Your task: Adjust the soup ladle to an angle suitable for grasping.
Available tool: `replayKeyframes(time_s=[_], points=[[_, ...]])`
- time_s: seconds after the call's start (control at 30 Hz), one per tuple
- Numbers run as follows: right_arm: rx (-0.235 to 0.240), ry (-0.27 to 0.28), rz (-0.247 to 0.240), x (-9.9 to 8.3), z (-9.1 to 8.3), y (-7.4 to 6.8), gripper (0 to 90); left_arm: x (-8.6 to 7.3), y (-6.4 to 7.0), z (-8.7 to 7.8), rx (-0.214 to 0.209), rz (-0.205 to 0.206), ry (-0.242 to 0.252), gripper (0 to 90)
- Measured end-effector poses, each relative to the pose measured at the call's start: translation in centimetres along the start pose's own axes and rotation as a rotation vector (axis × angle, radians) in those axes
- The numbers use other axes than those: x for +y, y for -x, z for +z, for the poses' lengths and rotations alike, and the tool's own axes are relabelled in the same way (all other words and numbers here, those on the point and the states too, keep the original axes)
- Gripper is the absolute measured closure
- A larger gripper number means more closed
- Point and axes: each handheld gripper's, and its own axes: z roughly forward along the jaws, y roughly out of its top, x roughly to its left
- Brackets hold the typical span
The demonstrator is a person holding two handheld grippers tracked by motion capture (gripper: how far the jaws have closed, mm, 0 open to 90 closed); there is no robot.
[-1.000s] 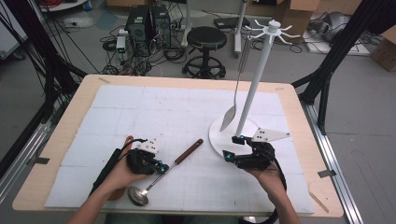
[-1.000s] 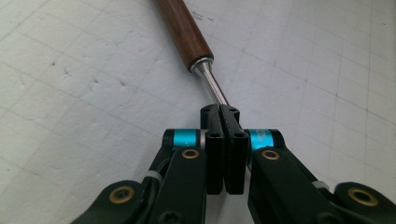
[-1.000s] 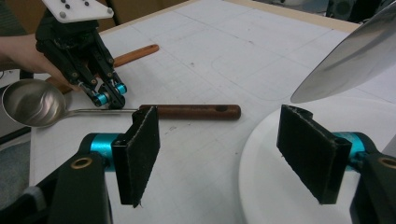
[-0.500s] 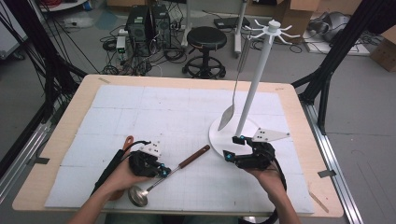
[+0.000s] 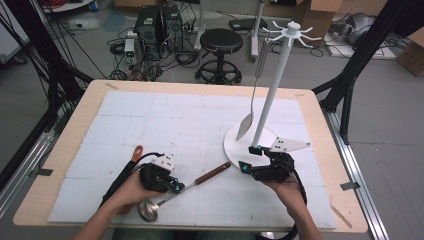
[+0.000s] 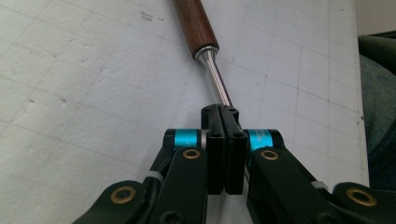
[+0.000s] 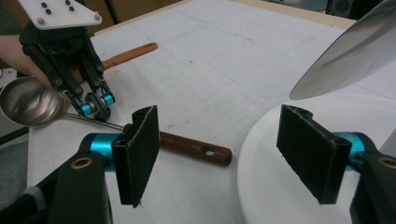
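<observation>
Left gripper (image 5: 176, 186) has its jaws pinched shut on the thin metal shaft of the ladle (image 5: 172, 196), close to where the steel meets the wooden handle (image 6: 196, 25). Compared with a second ago, the ladle has swung: its handle now points further toward the right gripper (image 5: 250, 159), and its tip lies closer to the white round base (image 5: 235, 145) of the rack, while the bowl (image 7: 25, 100) stays near the table's front edge, beside the person's left hand (image 5: 131, 186). The left gripper has shifted a little to the right along with it. The right gripper has barely moved; its jaws stand wide apart and hold nothing, resting at the front rim of the base. Between the two grippers lies only the wooden handle on the white mat (image 5: 150, 120). A white pole (image 5: 272, 85) rises from the base just behind the right gripper, and a metal spatula (image 5: 248, 120) hangs from its top hooks, its blade low over the base. A second tool with an orange handle (image 5: 137, 151) lies behind the left hand.
</observation>
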Motion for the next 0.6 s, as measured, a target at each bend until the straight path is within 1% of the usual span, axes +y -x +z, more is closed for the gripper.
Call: replayKeyframes(time_s=[0.03,0.07,0.1,0.13,0.2,0.3,0.43,0.6], points=[[0.001,-0.002,0.001,0.00,0.01,-0.01,29.3,0.04,0.05,0.02,-0.003,0.008,-0.005,89.4],[0.000,-0.002,-0.001,-0.01,0.02,0.00,29.3,0.07,0.16,0.08,-0.005,0.005,-0.003,89.4],[0.000,-0.002,-0.001,-0.02,0.02,0.00,29.3,0.12,0.15,0.08,-0.008,0.015,-0.009,89.4],[0.001,-0.002,0.000,-0.02,0.03,0.00,29.3,0.12,0.23,0.14,-0.013,0.010,-0.006,89.4],[0.000,-0.004,-0.002,-0.04,0.06,-0.01,29.3,0.15,0.24,0.16,-0.017,0.019,-0.009,89.4],[0.002,-0.007,-0.001,-0.08,0.09,-0.05,29.3,0.15,0.21,0.15,-0.020,0.017,-0.008,89.3],[0.003,-0.017,-0.002,-0.15,0.18,-0.07,29.3,0.16,0.18,-0.01,-0.010,0.010,0.000,86.5],[0.006,-0.021,-0.005,-0.22,0.26,-0.05,29.3,0.21,0.08,-0.32,-0.001,0.010,0.015,84.7]])
